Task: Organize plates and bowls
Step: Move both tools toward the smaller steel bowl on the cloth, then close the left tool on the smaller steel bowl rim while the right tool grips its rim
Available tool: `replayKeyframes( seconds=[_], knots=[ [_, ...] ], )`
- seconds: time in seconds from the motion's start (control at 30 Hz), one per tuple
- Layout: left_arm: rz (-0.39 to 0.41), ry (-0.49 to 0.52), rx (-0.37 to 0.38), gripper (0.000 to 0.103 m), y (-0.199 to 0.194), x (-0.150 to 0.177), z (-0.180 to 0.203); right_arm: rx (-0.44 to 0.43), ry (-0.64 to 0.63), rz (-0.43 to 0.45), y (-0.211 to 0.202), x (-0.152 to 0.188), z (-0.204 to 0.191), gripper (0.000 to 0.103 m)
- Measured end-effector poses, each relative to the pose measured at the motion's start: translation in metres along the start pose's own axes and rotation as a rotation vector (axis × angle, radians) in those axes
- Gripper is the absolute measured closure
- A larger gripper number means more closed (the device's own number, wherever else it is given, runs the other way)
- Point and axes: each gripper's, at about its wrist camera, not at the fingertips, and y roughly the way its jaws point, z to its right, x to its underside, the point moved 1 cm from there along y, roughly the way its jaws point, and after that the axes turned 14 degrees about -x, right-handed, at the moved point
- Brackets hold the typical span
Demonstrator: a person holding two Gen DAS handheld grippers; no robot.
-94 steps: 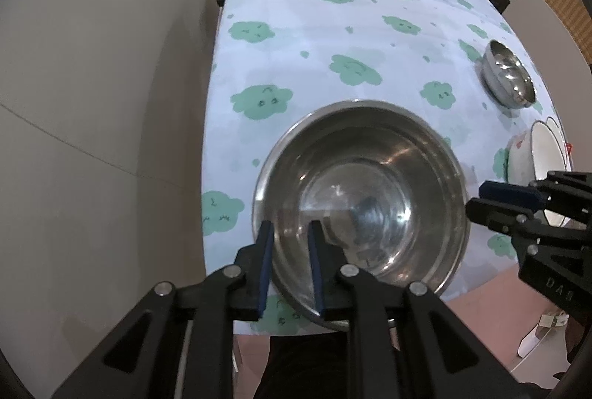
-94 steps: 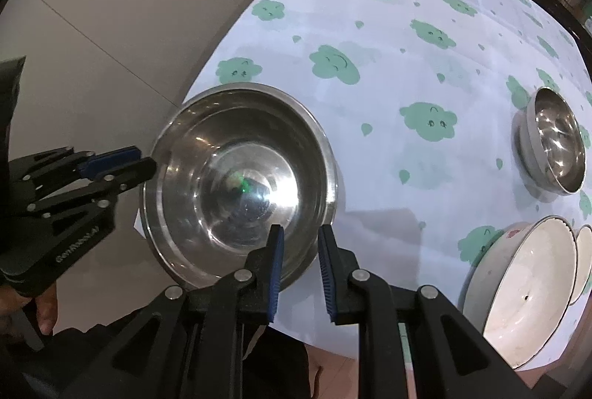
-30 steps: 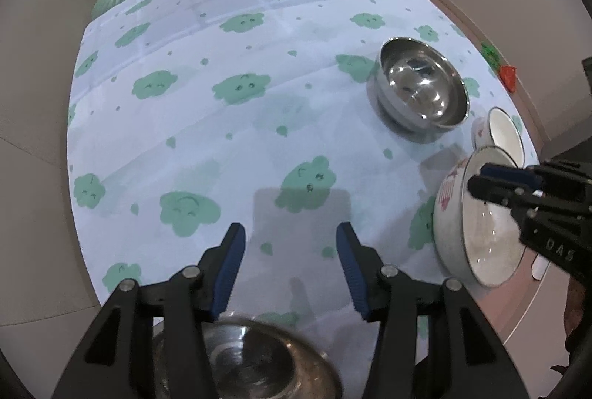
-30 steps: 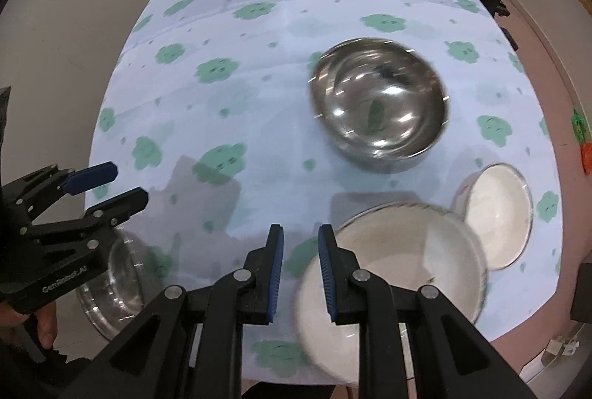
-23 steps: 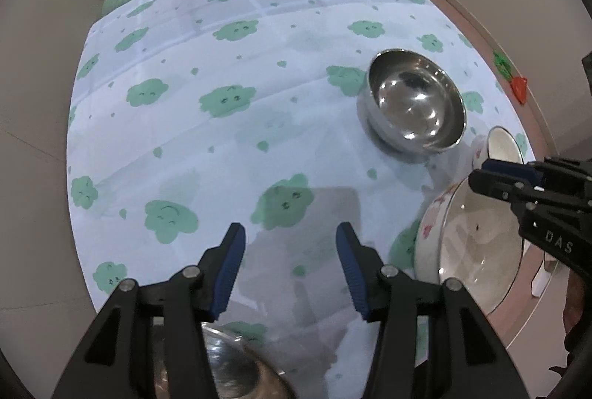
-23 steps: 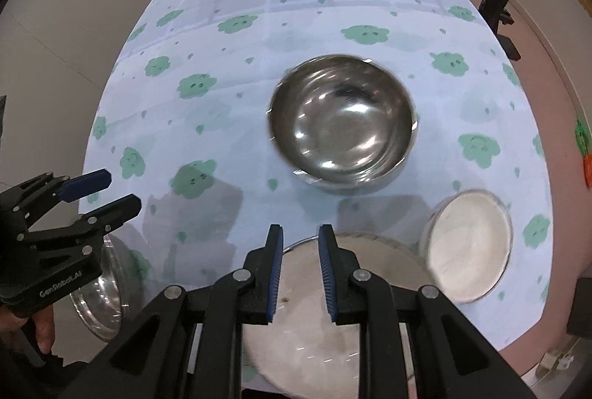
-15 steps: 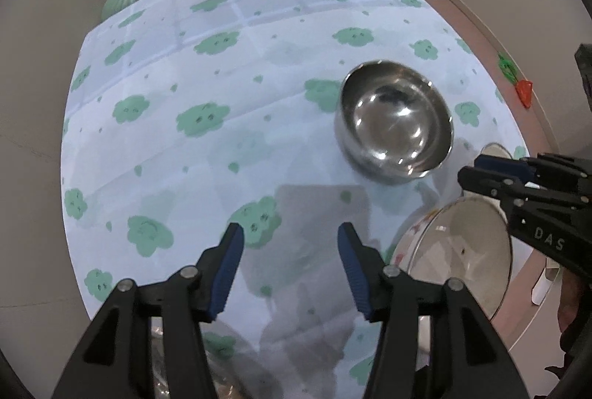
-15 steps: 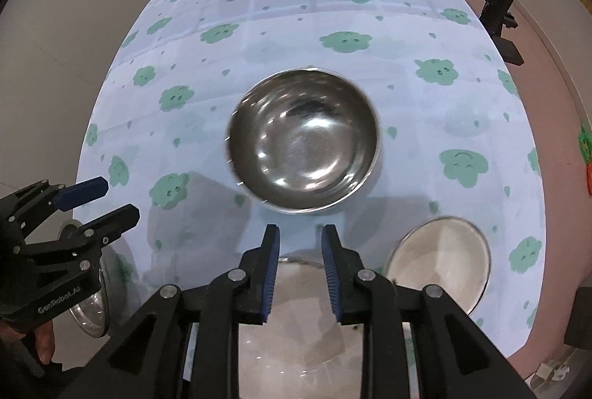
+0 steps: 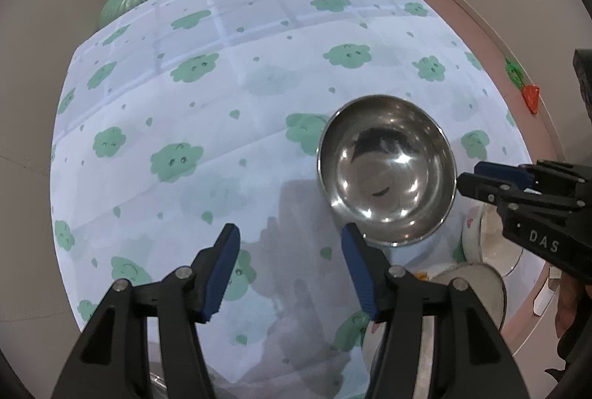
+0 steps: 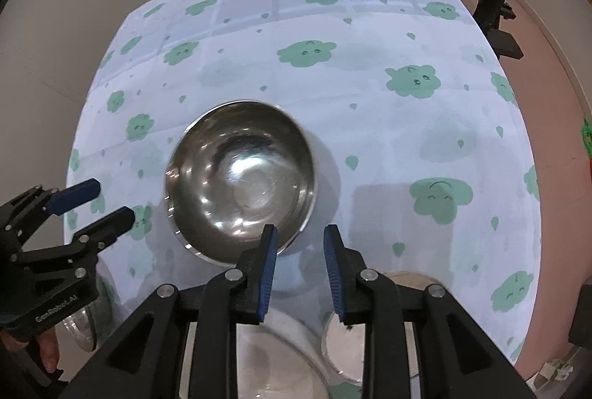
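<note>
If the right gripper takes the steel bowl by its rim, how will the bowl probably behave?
The steel bowl looks thin-walled, so probably light and stiff. Its polished, mirror-like surface suggests the rim may slip between the pads of the right gripper. The rounded underside likely lets it rock if pushed.

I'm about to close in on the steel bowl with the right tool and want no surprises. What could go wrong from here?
1. The steel bowl is smooth and curved; the right tool, open at its near rim, may slip off or tip it.
2. The white bowl and small white dish sit directly beneath the tool; dropping lower could knock them.
3. The left tool hangs open close by, so the two might collide.
</note>
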Motion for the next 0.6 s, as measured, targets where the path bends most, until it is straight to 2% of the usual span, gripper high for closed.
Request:
replayKeyframes(
  seconds=[0.6],
  knots=[
    [-0.033,0.044,0.018,0.046,0.03,-0.023,0.027,-0.034,0.006,-0.03,0.023,-0.019,0.016,0.075]
  ],
)
